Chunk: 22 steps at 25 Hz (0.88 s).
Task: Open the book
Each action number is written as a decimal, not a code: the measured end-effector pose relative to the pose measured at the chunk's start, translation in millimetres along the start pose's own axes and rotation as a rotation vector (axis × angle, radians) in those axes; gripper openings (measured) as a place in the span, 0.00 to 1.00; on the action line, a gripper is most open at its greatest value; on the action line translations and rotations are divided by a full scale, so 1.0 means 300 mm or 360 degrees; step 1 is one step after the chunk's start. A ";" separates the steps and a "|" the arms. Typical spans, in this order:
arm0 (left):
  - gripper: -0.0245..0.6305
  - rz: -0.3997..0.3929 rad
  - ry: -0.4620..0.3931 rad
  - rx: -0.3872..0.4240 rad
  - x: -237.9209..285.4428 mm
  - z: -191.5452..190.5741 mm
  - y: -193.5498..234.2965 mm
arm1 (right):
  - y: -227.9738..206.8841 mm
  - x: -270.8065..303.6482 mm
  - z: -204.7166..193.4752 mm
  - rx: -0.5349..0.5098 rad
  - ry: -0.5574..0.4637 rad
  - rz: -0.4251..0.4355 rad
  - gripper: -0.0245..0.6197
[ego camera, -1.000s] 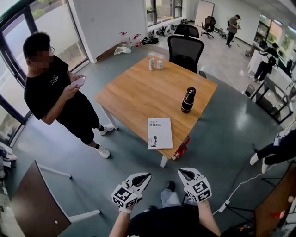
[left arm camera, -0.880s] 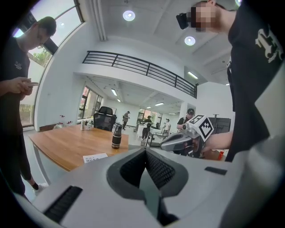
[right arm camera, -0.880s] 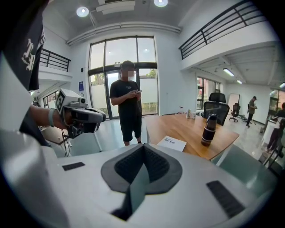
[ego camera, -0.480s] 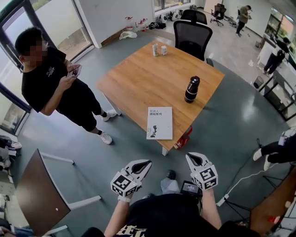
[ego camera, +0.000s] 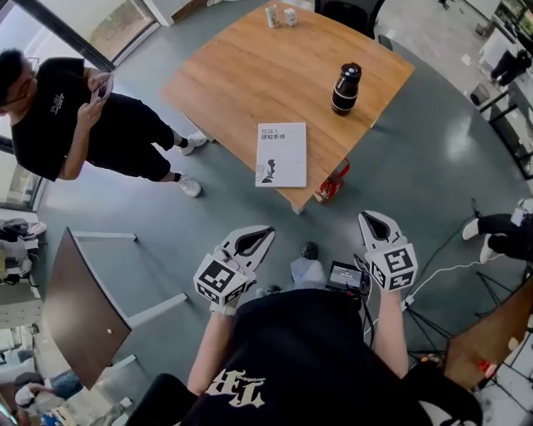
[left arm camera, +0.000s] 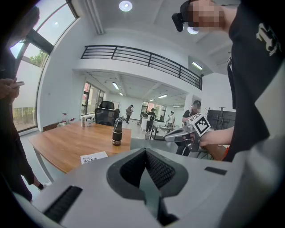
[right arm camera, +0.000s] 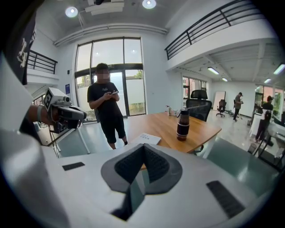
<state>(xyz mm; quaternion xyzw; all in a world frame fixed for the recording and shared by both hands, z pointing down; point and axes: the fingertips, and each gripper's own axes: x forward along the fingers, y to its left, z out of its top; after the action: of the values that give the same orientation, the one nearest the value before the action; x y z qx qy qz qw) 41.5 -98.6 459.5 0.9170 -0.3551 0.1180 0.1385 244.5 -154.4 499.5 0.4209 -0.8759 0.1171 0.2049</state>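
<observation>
A closed white book [ego camera: 281, 155] lies flat near the front corner of the wooden table [ego camera: 241, 79]. It also shows as a pale slab in the left gripper view [left arm camera: 94, 157] and in the right gripper view [right arm camera: 146, 139]. My left gripper [ego camera: 252, 241] is held in front of my body, well short of the table, its jaws together with nothing between them [left arm camera: 144, 153]. My right gripper [ego camera: 372, 223] is level with it, about a shoulder's width to the right, likewise shut and empty [right arm camera: 143, 149]. Both point toward the table.
A black flask [ego camera: 345, 88] stands on the table beyond the book. Two small bottles [ego camera: 279, 15] sit at the far edge. A red object [ego camera: 331, 183] lies under the near corner. A person with a phone [ego camera: 75, 116] stands left of the table. A dark table [ego camera: 79, 308] is at my left.
The head view has tipped further down, so the table and book sit higher in the frame. Both grippers stay shut in front of my body; the right one has drifted slightly right.
</observation>
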 end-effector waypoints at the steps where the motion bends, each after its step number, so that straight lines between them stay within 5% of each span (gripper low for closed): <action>1: 0.05 0.0006 0.0006 0.0001 0.009 0.005 -0.002 | -0.013 0.003 -0.004 0.0009 -0.0001 0.0006 0.02; 22: 0.05 0.0065 0.0111 -0.0073 0.091 -0.038 0.065 | -0.171 0.160 0.027 0.0041 -0.0021 0.0051 0.02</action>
<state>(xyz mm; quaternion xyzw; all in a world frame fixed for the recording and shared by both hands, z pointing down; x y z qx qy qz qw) 46.5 -125.5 481.9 0.9014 -0.3713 0.1445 0.1692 255.8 -222.3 515.7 0.4102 -0.8823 0.1288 0.1918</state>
